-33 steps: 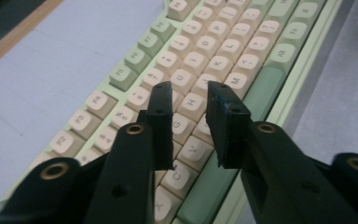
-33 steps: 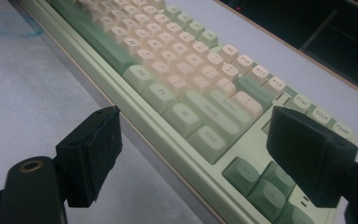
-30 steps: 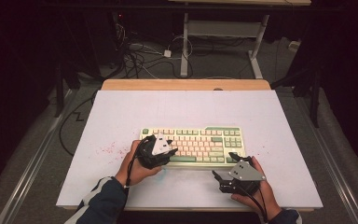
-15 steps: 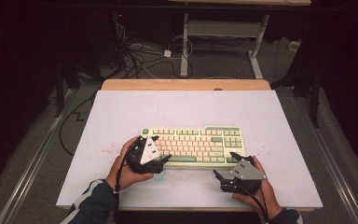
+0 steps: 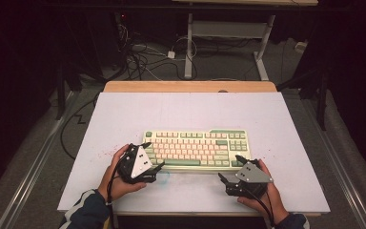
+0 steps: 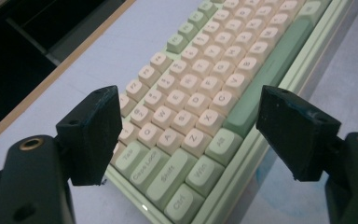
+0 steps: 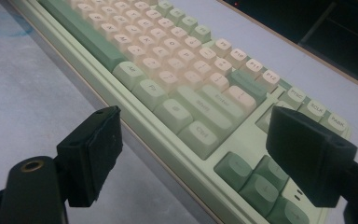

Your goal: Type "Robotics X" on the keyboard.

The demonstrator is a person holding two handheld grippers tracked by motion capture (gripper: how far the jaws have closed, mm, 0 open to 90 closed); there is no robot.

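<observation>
A pale green keyboard (image 5: 196, 147) with cream keys lies across the middle of the white table (image 5: 190, 112). My left gripper (image 5: 154, 155) hovers just off the keyboard's front left corner, and its jaws have just been opening. In the left gripper view the keyboard (image 6: 200, 102) sits beyond the wide jaws of that gripper (image 6: 196, 135), which touch nothing. My right gripper (image 5: 229, 167) is open just in front of the keyboard's front right corner. The right gripper view shows this gripper (image 7: 205, 158) open, with the keyboard (image 7: 182, 79) and its arrow keys ahead.
The table's wooden far edge (image 5: 190, 86) runs along the back. Cables (image 5: 143, 59) and desk legs (image 5: 188, 47) stand on the dark floor behind. Faint red marks (image 5: 106, 153) dot the table surface left of the keyboard.
My left gripper has drawn back leftward from the keyboard's left end toward the near edge, and its jaws now stand wider. The right gripper has stayed put.
</observation>
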